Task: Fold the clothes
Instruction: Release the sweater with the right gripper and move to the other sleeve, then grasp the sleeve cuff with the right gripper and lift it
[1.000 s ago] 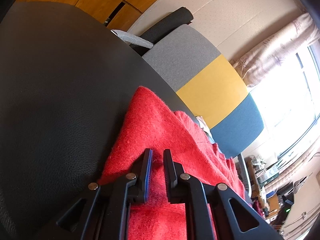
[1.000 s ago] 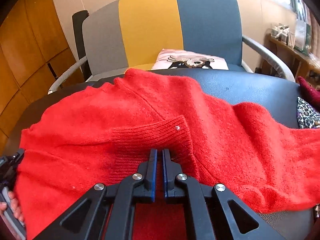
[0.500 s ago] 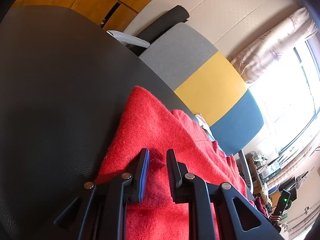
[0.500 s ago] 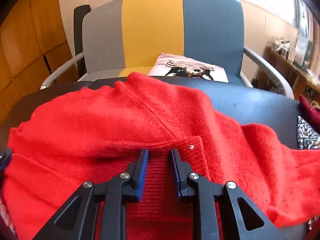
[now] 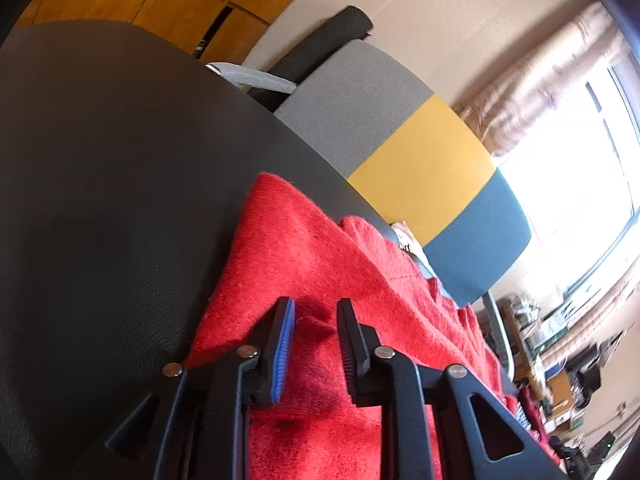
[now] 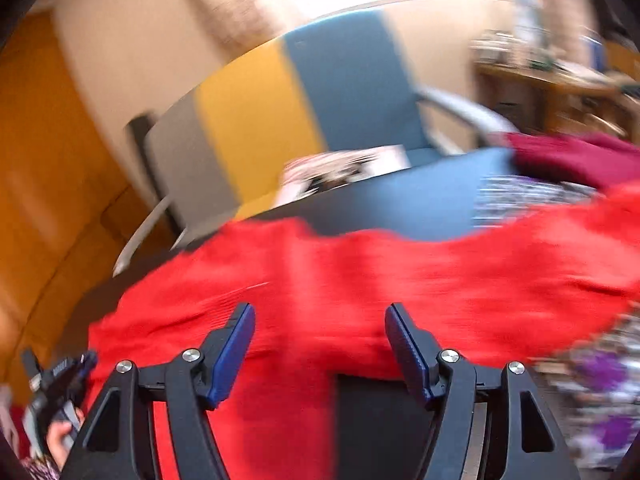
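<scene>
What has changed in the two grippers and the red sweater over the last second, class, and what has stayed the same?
The right gripper, shut on the ribbed cuff a second ago, has opened wide and let go, and its view is swinging to the right. The left gripper has opened a little over the sweater's edge. The red sweater still lies spread on the black table, with the striped chair behind.

A lived-in home room: a striped armchair behind a dark table, curtains at a bright window, cluttered shelves.
</scene>
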`<act>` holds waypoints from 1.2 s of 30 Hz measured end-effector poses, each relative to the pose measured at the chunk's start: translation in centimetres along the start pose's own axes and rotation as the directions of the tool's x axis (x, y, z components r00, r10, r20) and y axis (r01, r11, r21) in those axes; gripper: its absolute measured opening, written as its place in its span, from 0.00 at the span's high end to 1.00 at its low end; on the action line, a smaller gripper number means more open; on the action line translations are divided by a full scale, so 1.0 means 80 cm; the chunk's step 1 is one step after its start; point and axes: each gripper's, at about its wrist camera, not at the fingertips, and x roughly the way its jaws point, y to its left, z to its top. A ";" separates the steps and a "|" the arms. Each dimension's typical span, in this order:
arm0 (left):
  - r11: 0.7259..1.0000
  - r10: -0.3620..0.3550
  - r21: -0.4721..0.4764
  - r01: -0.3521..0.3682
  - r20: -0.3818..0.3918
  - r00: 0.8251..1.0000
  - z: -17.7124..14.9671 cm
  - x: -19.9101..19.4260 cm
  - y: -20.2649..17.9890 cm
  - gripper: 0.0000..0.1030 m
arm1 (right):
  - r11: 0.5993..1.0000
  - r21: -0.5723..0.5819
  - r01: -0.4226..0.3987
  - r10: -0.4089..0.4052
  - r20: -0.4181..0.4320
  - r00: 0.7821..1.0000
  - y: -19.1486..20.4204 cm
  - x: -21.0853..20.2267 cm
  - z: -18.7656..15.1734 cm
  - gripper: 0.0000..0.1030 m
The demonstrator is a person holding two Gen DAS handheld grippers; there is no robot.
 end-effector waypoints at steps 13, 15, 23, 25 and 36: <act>1.000 0.003 -0.002 -0.003 0.005 1.000 -0.001 -0.001 -0.003 0.78 | 0.757 0.636 0.150 -0.259 0.082 0.962 -0.287 -0.113 0.028 0.42; 1.000 0.003 -0.002 -0.003 0.005 1.000 -0.001 -0.001 -0.003 0.78 | 0.750 0.651 0.119 -0.252 0.116 0.961 -0.293 -0.116 0.032 0.50; 1.000 -0.007 -0.009 0.007 0.007 1.000 -0.003 0.000 -0.001 0.78 | 0.795 0.572 0.202 -0.303 0.085 0.949 -0.273 -0.115 0.062 0.90; 1.000 -0.008 -0.009 0.008 0.007 1.000 -0.003 0.000 0.000 0.78 | 0.808 0.560 0.183 -0.292 0.110 0.950 -0.260 -0.125 0.066 0.91; 1.000 -0.019 -0.017 0.019 0.010 1.000 -0.005 -0.001 0.003 0.78 | 0.988 0.136 -0.073 0.040 0.235 0.971 0.005 -0.079 0.118 0.92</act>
